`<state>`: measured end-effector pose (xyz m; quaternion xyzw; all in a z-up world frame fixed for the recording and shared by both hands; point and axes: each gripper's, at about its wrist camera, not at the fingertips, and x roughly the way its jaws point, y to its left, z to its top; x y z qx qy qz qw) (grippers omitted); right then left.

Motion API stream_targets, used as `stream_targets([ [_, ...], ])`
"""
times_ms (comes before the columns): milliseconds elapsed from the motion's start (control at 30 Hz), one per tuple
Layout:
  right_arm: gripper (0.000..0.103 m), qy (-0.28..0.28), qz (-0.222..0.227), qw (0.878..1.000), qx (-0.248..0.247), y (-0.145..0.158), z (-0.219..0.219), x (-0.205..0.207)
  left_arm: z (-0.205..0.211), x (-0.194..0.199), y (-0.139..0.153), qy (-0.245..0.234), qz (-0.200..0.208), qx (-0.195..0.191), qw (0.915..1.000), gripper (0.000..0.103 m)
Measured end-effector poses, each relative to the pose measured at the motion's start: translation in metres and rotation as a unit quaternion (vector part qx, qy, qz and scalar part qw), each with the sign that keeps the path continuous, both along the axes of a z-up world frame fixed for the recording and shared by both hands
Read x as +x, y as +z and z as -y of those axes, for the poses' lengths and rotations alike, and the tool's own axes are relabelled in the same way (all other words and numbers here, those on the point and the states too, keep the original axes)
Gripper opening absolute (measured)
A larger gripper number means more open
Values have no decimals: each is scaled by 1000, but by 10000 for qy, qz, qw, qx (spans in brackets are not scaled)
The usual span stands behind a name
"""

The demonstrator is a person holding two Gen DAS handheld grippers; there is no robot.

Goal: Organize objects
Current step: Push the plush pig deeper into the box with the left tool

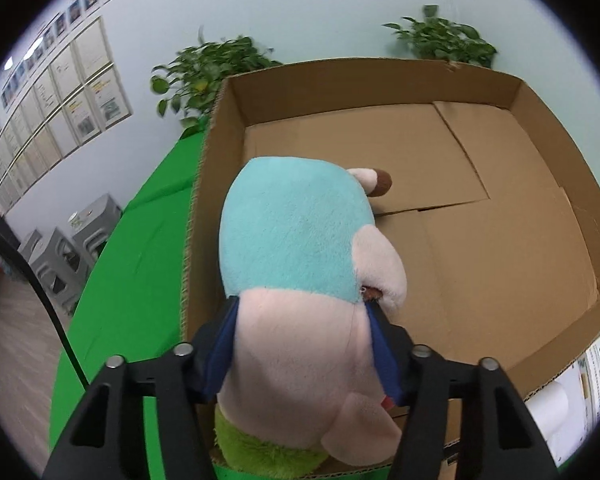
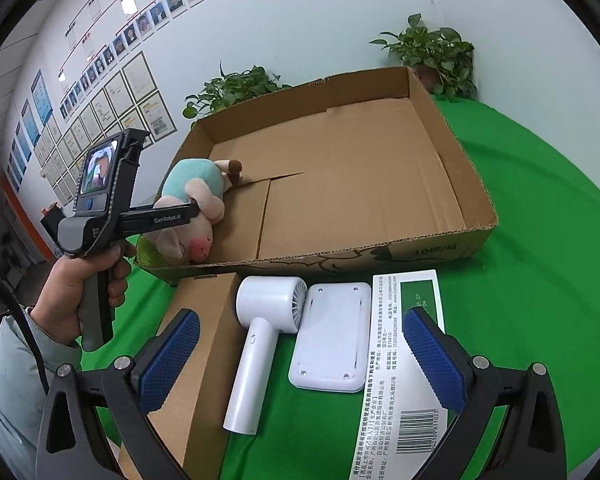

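A green-covered table [image 2: 540, 280] carries all items. The largest item on it is a shallow open cardboard box [image 2: 452, 168], its floor made of overlapping flaps and bare apart from one toy. Two potted plants stand behind the box against the wall: one [image 2: 236, 88] at its far left corner, one [image 2: 432, 56] at its far right corner.

A plush pig [image 2: 192, 208] in a teal garment lies in the box's near left corner, head toward the near wall, a green plush part beneath it at the rim. The left gripper [image 1: 300, 320] is clamped on the pig at the neck, blue pads pressed into both sides of the plush. The person's left hand [image 2: 80, 292] holds that gripper's handle outside the box's left side.

In front of the box, from left to right, lie a smaller brown carton [image 2: 204, 344], a white handheld fan [image 2: 260, 340], a white rounded rectangular device [image 2: 332, 340] face down, and a printed white-and-green flat box [image 2: 400, 380] bearing a barcode. Fan and device lie just beside each other.

The right gripper [image 2: 300, 356] hovers above these items, jaws spread wide, holding nothing.
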<state>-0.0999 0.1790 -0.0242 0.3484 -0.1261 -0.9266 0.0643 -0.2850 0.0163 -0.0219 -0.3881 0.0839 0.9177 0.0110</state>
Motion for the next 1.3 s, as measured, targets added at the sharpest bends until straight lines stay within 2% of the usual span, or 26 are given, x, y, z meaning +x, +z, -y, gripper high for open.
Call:
stream_targets([
  [67, 103, 34, -16, 10000, -3, 0, 1, 0, 6, 4, 3, 230, -37, 75, 9997, 55],
  [167, 103, 83, -21, 10000, -32, 0, 3, -1, 2, 5, 0, 310, -56, 31, 9995, 56],
  [300, 103, 147, -43, 9999, -22, 1, 7, -5, 2, 8, 3, 450, -186, 182, 9986, 75],
  [433, 103, 158, -67, 9998, 32, 2, 11, -9, 5, 20, 13, 280, -233, 326, 9988, 76],
  [567, 103, 142, -75, 9999, 57, 1, 15, -12, 13, 51, 35, 163, -548, 386, 9976, 79],
  [733, 103, 218, -107, 9997, 94, -2, 25, -10, 27, 117, 64, -20, -1140, 452, 9925, 84],
  [867, 103, 177, -120, 9995, 222, -4, 33, -7, 28, 159, 68, -95, -1324, 348, 9905, 87],
  [967, 102, 172, -233, 9992, 284, -2, 39, -1, 33, 178, 63, -102, -1343, 509, 9896, 87],
  [1033, 96, 178, -323, 9988, 323, 0, 41, 3, 36, 188, 57, -53, -1317, 621, 9893, 82],
  [1067, 74, 208, -340, 9985, 370, 1, 44, 6, 36, 193, 55, -17, -1341, 660, 9888, 72],
  [1100, 42, 235, -316, 9983, 429, 1, 45, 7, 35, 196, 51, -15, -1327, 717, 9886, 32],
  [1133, 29, 239, -275, 9981, 495, 1, 47, 7, 36, 198, 49, -6, -1272, 732, 9892, 1],
  [1167, 22, 243, -259, 9979, 543, 0, 47, 7, 36, 200, 47, 33, -1215, 767, 9896, 3],
  [1233, 22, 248, -308, 9973, 618, 2, 49, 14, 39, 207, 47, -24, -1252, 984, 9872, 3],
  [1267, 27, 269, -341, 9974, 577, 3, 48, 17, 39, 209, 47, -72, -1258, 1039, 9866, 3],
  [1300, 51, 304, -348, 9976, 515, 5, 48, 20, 39, 211, 49, -101, -1234, 1083, 9864, 19],
])
